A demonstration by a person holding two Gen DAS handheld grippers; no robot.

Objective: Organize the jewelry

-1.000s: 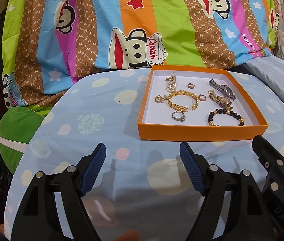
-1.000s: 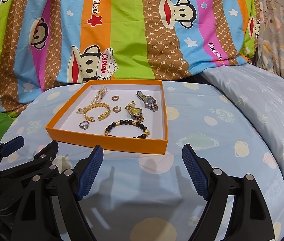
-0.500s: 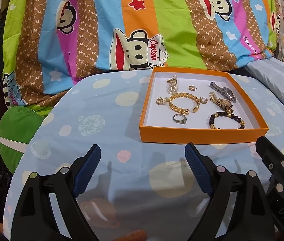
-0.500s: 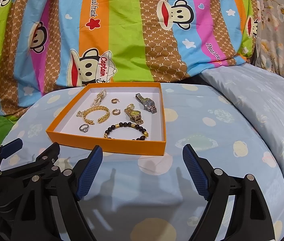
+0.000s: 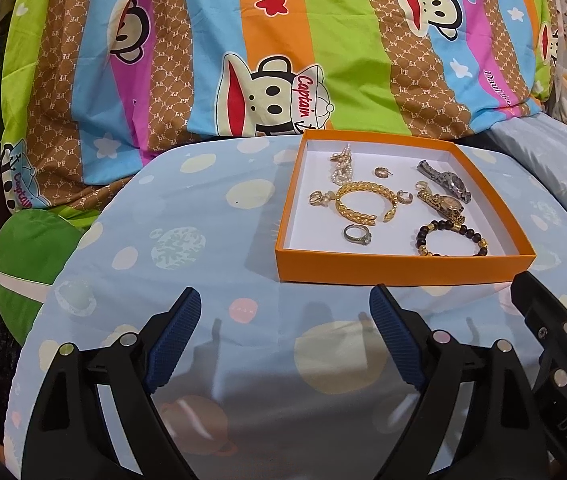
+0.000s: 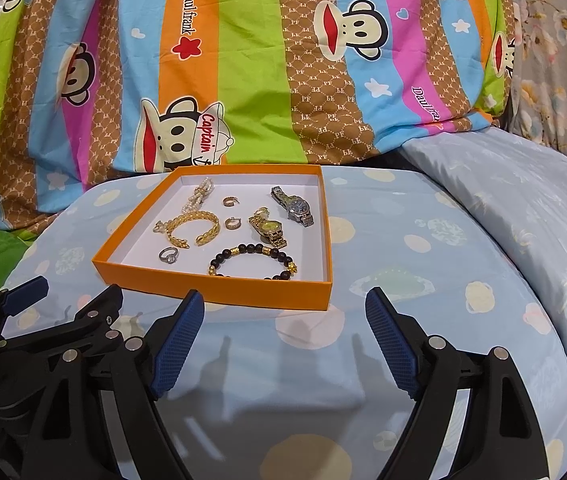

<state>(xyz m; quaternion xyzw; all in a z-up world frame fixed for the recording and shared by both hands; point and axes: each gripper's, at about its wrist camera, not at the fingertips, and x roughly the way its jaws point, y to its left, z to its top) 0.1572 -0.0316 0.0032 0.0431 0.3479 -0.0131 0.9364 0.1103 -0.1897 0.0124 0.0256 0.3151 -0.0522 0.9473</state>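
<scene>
An orange tray (image 5: 403,268) (image 6: 219,292) with a white floor sits on the light blue cloth. It holds a gold cuff (image 5: 365,204) (image 6: 193,227), a silver ring (image 5: 357,235) (image 6: 169,255), a black bead bracelet (image 5: 451,238) (image 6: 253,262), a gold watch (image 5: 441,202) (image 6: 269,229), a silver watch (image 5: 445,180) (image 6: 293,205), a pearl piece (image 5: 341,166) (image 6: 201,193) and small hoop earrings (image 5: 382,172). My left gripper (image 5: 285,336) is open and empty, in front of the tray. My right gripper (image 6: 285,336) is open and empty, just short of the tray's near edge.
A striped cartoon-monkey blanket (image 5: 283,40) (image 6: 263,60) rises behind the table. A pale blue pillow (image 6: 523,200) lies to the right. A green cushion (image 5: 31,256) sits off the left edge. The right gripper's body shows in the left wrist view (image 5: 555,328).
Both grippers have drawn back slightly and stay open. The tray and jewelry have not moved.
</scene>
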